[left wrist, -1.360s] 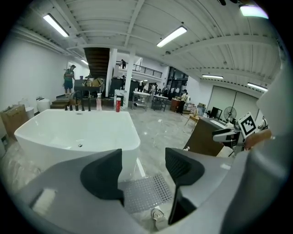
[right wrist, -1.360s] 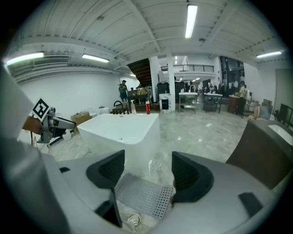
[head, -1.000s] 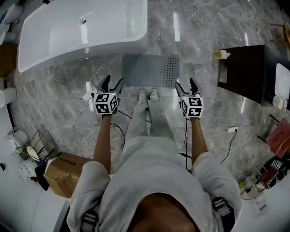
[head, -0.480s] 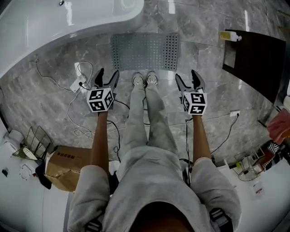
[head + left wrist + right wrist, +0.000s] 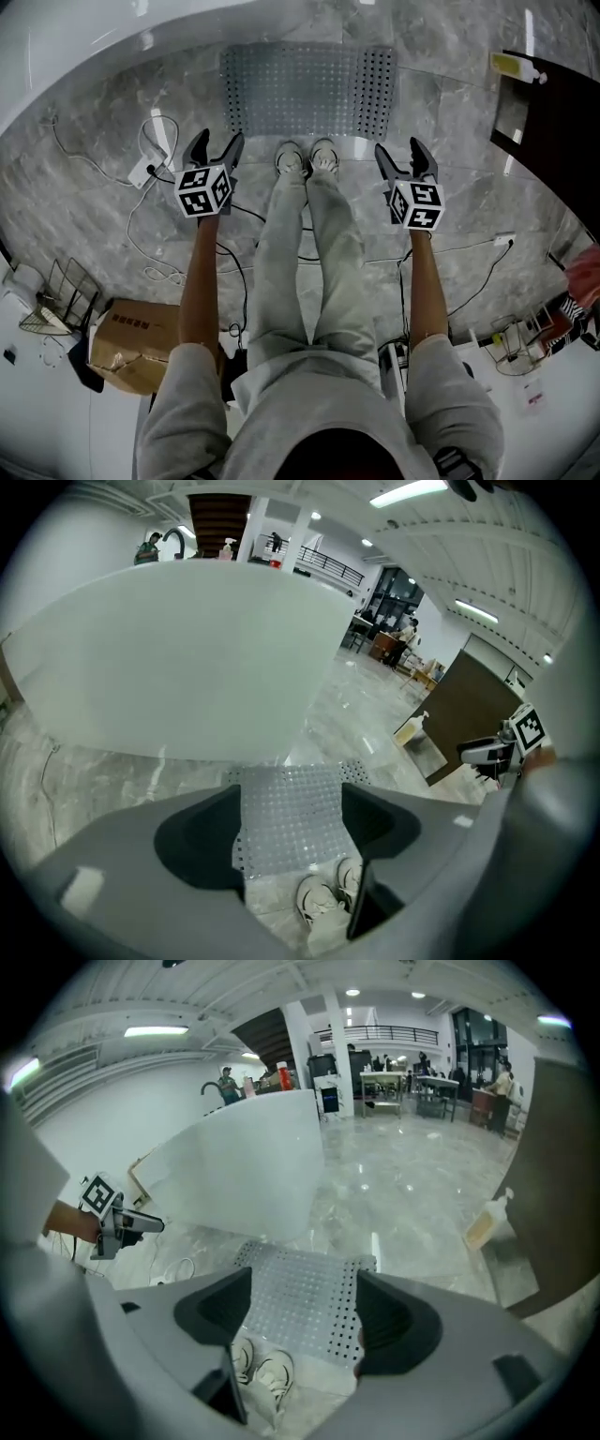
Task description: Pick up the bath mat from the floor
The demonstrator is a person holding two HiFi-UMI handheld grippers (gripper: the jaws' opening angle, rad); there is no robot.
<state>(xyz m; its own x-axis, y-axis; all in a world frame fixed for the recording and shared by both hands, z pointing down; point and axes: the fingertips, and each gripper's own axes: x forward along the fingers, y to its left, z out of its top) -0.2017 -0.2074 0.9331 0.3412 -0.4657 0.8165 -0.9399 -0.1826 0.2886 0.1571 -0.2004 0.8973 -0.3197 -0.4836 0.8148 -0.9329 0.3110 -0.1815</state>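
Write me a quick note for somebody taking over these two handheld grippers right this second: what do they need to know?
Left gripper: open, fingers just been opening wider, nothing between them, not touching the mat.
Right gripper: the same.
Bath mat: flat on the floor beside the bathtub, just ahead of the person's shoes, untouched.
Done: both grippers point down towards the mat, roughly in line with its two near corners.
Left: reach the mat, close on it, lift it.
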